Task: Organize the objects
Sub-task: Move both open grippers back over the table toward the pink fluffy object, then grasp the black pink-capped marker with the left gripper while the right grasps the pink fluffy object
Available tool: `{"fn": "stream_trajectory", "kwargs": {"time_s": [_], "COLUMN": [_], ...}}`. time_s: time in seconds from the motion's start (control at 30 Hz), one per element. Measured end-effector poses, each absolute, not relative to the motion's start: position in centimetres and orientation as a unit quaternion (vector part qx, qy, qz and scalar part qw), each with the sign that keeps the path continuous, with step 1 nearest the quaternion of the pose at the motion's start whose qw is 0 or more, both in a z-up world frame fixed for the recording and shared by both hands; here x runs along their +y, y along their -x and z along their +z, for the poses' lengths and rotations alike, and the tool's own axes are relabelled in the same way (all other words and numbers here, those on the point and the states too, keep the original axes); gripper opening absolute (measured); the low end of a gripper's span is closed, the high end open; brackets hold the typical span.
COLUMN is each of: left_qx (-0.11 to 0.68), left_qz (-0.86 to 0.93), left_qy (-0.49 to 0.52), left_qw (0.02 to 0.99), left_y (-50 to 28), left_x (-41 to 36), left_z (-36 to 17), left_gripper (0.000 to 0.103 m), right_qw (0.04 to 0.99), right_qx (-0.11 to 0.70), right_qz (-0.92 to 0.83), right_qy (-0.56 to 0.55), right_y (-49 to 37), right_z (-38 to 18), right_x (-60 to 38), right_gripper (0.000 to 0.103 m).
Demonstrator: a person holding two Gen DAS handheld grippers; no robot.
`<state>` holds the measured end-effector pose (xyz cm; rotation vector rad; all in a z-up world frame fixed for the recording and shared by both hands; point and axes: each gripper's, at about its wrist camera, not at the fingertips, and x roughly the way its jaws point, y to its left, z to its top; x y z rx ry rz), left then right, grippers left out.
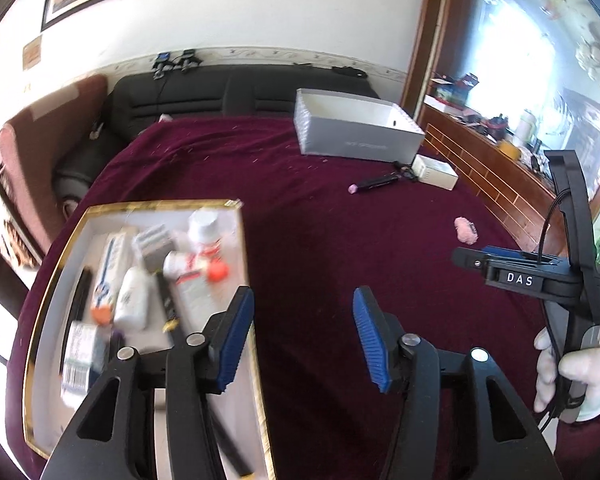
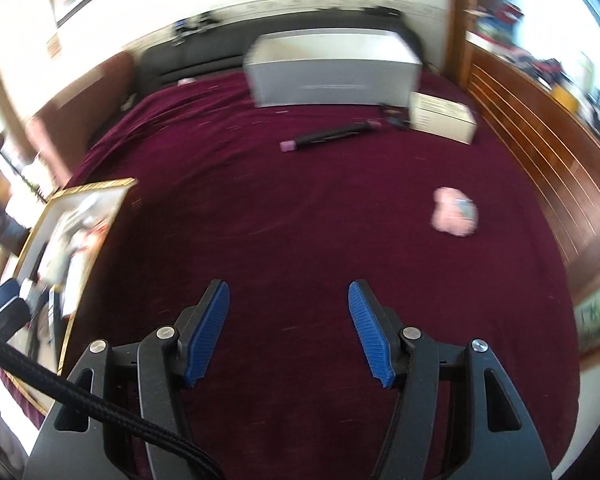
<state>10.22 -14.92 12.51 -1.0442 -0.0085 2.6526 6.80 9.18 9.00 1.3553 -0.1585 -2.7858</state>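
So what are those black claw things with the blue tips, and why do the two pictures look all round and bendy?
Those are grabbers, like big tongs. A person holds one in each hand; you can see a white-gloved hand holding the right gripper. Each grabber carries a wide-eye camera, which bends the picture. One picture looks along the left gripper, the other along the right gripper. Both are open and hold nothing.

Below is a dark red cloth. On it sit a gold-edged tray full of bottles and packets, a grey box, a small white box, a black pen with a pink end and a small pink thing, too blurry to name.
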Motion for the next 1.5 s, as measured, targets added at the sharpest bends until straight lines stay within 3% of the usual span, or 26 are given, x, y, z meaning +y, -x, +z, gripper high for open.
{"fn": "stream_trajectory", "kwargs": {"time_s": [0.2,0.37,0.67,0.9,1.13,1.5], "left_qx": [0.037,0.073,0.141,0.167,0.225,0.216], "left_qz": [0.918,0.917,0.902,0.873,0.850,0.844], "left_qy": [0.359,0.347,0.360,0.405,0.417,0.431], "left_qw": [0.164,0.183,0.192,0.216,0.228,0.235], "left_y": [-7.2,-4.2,5.3,10.9,13.5,19.4], "left_x": [-10.6,-7.1,0.0,4.3,7.9,10.9], "left_z": [14.7,17.3,19.9,14.1,7.8,2.7], "left_gripper": [0.047,0.047,0.052,0.053,0.053,0.053], "right_qw": [-0.032,-0.052,-0.063,-0.077,-0.083,-0.063], "right_qx": [-0.057,-0.079,-0.165,-0.237,-0.247,-0.263], "right_qz": [-0.901,-0.901,-0.888,-0.893,-0.907,-0.905], "right_qy": [-0.429,-0.424,-0.424,-0.374,-0.331,-0.330], "right_y": [-5.5,-3.8,-0.9,0.3,0.0,-0.1], "right_z": [10.3,11.6,10.3,6.8,4.8,4.9], "right_x": [14.8,19.1,24.1,26.6,28.7,29.4], "right_gripper": [0.061,0.068,0.068,0.068,0.068,0.068]}}
